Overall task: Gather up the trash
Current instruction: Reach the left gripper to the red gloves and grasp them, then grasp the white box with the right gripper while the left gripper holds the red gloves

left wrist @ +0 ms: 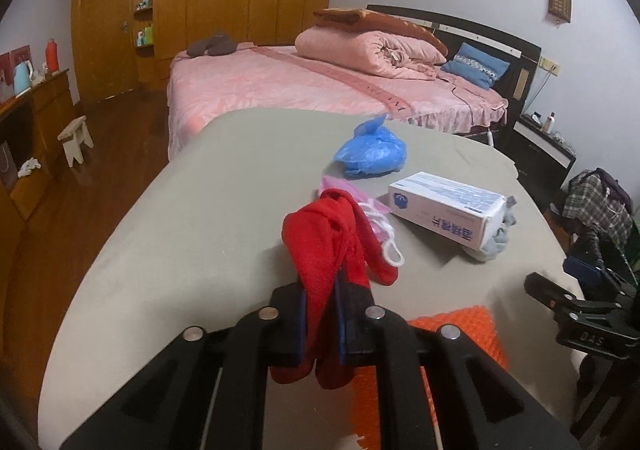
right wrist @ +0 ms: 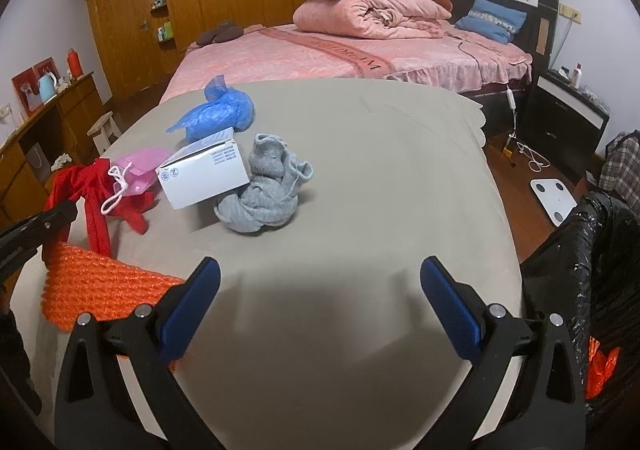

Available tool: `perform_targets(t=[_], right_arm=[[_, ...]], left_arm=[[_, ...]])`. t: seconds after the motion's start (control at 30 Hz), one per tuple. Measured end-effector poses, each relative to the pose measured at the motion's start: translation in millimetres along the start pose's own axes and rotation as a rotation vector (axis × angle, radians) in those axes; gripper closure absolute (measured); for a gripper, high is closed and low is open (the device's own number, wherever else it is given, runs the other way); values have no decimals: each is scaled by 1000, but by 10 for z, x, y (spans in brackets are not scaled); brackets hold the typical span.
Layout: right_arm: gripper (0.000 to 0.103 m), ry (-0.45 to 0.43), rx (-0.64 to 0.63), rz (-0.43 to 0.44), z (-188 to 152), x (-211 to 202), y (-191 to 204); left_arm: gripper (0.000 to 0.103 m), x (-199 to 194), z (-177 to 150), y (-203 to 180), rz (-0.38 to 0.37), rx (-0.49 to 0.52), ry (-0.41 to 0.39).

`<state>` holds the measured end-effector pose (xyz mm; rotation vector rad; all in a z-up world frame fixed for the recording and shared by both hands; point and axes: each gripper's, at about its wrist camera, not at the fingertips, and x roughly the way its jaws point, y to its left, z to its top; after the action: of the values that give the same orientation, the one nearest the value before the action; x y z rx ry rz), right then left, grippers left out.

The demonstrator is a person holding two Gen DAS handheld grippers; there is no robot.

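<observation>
My left gripper (left wrist: 322,290) is shut on a red cloth (left wrist: 324,238), which hangs lifted over the grey table (left wrist: 200,210). The right wrist view shows that red cloth (right wrist: 94,186) at the left, beside the left gripper's fingertip (right wrist: 60,214). Further back lie a pink drawstring bag (right wrist: 138,170), a white box (right wrist: 204,174), a crumpled blue plastic bag (right wrist: 224,110) and a grey cloth (right wrist: 268,186). My right gripper (right wrist: 320,274) stands open over bare table with nothing between its fingers. A black trash bag (right wrist: 592,250) gapes at the table's right edge.
An orange knitted mat (right wrist: 96,286) lies at the near left of the table. Behind the table stands a pink bed (right wrist: 320,50). A dark nightstand (right wrist: 568,118) and a white scale (right wrist: 554,198) are on the right, a small stool (left wrist: 76,138) and a dresser (left wrist: 40,98) on the left.
</observation>
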<state>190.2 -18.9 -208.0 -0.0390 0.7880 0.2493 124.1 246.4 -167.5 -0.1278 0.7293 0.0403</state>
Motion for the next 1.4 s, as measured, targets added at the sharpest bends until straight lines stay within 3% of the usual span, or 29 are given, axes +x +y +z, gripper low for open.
perform_targets(t=[0.63,0.93,1.17,1.4], right_arm=[[6,-29,-18,4,191,36,30],[6,-50,-21,59,432,60,121],[6,-72,-68,138,545,15,388],[6,-58,-151,142,618,250,691]], left_arm=[[93,-60,132,44,12,-62,-83],[93,3,228,6,26,-55,-104],[93,3,198,58,51,-68,-104],[93,-70,207,100,54,-81,-114]])
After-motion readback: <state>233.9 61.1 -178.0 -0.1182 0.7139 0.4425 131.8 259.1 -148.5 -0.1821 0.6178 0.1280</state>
